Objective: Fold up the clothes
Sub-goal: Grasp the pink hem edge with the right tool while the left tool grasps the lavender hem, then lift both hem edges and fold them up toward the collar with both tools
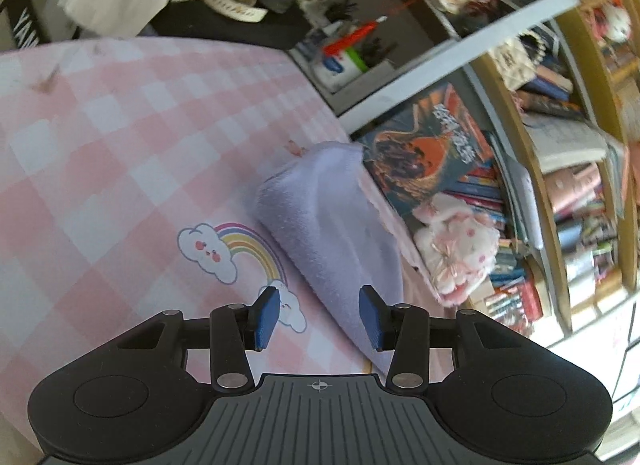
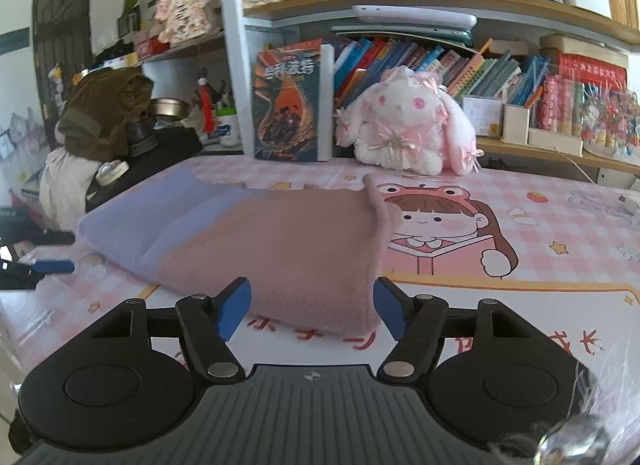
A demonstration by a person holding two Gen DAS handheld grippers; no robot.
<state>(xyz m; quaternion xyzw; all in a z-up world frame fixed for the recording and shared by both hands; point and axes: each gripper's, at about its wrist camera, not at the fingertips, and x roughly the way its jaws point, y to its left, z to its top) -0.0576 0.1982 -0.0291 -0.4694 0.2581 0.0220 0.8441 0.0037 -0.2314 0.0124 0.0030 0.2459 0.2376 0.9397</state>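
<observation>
White cup (image 2: 228,127) w/ pens, shelf box (image 2: 516,123) w/ pens, folded cloth (image 2: 280,241) on mat (image 2: 520,265)

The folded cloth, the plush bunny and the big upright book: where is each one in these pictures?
Folded cloth (image 2: 280,241): right wrist view, on its pink top layer.
Plush bunny (image 2: 404,121): right wrist view, on its white face.
Upright book (image 2: 288,105): right wrist view, on its dark front cover.

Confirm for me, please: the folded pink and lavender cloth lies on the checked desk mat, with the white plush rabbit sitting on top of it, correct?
Not quite. The plush rabbit is not on the cloth; it sits apart, behind it, against the bookshelf. The right wrist view shows this. The folded pink and lavender cloth does lie on the checked desk mat.
</observation>
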